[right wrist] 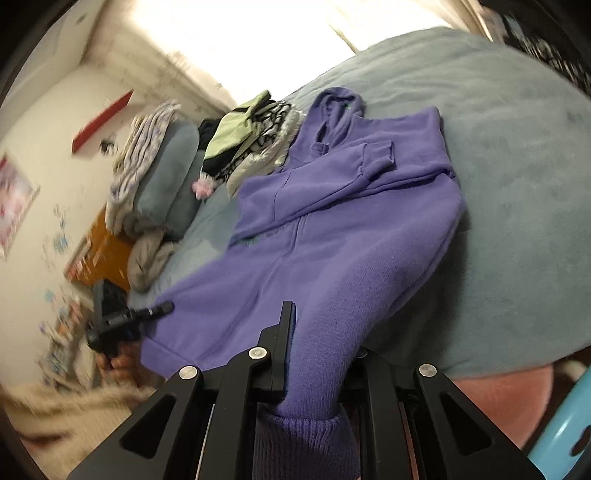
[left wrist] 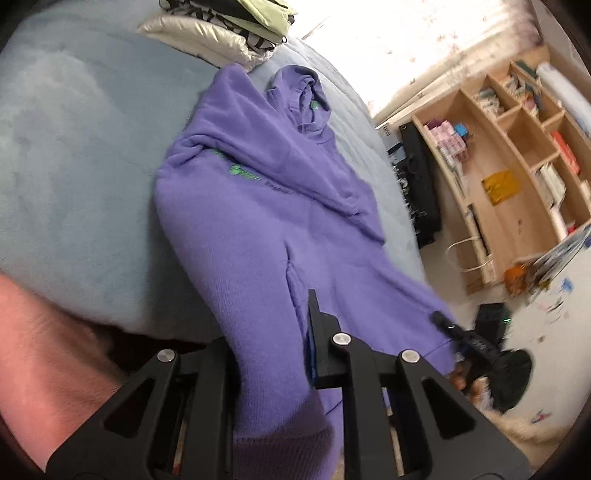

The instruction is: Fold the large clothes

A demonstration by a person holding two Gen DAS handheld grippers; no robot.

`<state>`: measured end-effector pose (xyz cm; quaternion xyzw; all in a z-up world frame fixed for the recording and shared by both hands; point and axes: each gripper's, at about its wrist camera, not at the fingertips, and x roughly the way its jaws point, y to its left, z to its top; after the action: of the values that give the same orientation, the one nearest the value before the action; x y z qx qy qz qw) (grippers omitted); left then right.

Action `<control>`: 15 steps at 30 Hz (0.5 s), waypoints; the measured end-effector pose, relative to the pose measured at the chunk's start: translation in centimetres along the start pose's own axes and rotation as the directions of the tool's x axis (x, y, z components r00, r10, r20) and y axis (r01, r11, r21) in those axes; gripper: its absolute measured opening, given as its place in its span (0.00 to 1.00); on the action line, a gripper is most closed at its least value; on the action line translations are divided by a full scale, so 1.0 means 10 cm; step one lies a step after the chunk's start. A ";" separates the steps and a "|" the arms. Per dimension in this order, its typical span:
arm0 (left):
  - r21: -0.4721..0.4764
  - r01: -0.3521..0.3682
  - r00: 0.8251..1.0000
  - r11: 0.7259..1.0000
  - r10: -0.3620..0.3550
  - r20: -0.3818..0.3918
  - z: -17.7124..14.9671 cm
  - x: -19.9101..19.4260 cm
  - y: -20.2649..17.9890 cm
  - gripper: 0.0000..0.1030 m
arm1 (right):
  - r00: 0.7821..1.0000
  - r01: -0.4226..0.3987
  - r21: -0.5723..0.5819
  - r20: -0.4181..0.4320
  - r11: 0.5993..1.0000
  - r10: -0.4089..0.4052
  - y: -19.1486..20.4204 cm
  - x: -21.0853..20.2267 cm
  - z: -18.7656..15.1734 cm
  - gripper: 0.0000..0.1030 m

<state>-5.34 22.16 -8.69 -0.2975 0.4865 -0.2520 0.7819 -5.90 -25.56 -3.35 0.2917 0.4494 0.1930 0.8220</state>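
A purple hoodie (left wrist: pixel 266 206) lies on a blue-grey bed (left wrist: pixel 74 147), hood at the far end and both sleeves folded across the chest. Its near hem is lifted off the bed. My left gripper (left wrist: pixel 273 328) is shut on one hem corner; cloth drapes over and hides one finger. My right gripper (left wrist: pixel 461 339) shows at the right, holding the other corner. In the right wrist view the hoodie (right wrist: pixel 351 229) runs up from my right gripper (right wrist: pixel 317 336), which is shut on the ribbed hem. There the left gripper (right wrist: pixel 125 317) holds the hem at the left.
A pile of folded clothes (left wrist: pixel 221 26) sits at the head of the bed (right wrist: pixel 517 184), with pillows (right wrist: pixel 162 177) beside it. A wooden shelf unit (left wrist: pixel 517 147) stands across the floor, and a black object (left wrist: pixel 421 184) leans near the bed's edge. A person's arm (left wrist: pixel 44 350) is at the lower left.
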 end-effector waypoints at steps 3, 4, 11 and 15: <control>-0.010 0.057 0.998 0.998 -0.057 0.018 0.34 0.12 -0.11 0.12 | 0.999 -0.034 0.078 0.041 0.996 0.031 -0.10 0.09 0.32 0.12; -0.009 0.070 0.997 0.998 -0.069 0.027 0.45 0.16 -0.16 0.12 | 0.998 -0.039 0.108 0.055 0.993 0.033 -0.14 0.13 0.46 0.12; -0.105 0.102 0.991 0.989 -0.092 0.097 1.66 0.67 -0.19 0.21 | 0.986 -0.014 0.323 0.162 0.946 -0.041 -0.46 0.76 1.70 0.32; -0.216 0.089 0.994 0.972 -0.071 0.086 2.29 1.21 0.05 0.45 | 0.981 0.009 0.424 0.172 0.906 -0.090 -0.84 1.27 2.29 0.66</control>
<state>20.43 19.31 -8.45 -0.4108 0.4682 -0.2164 0.7518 20.73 -31.53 -6.99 0.4675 0.4083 0.0423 0.7829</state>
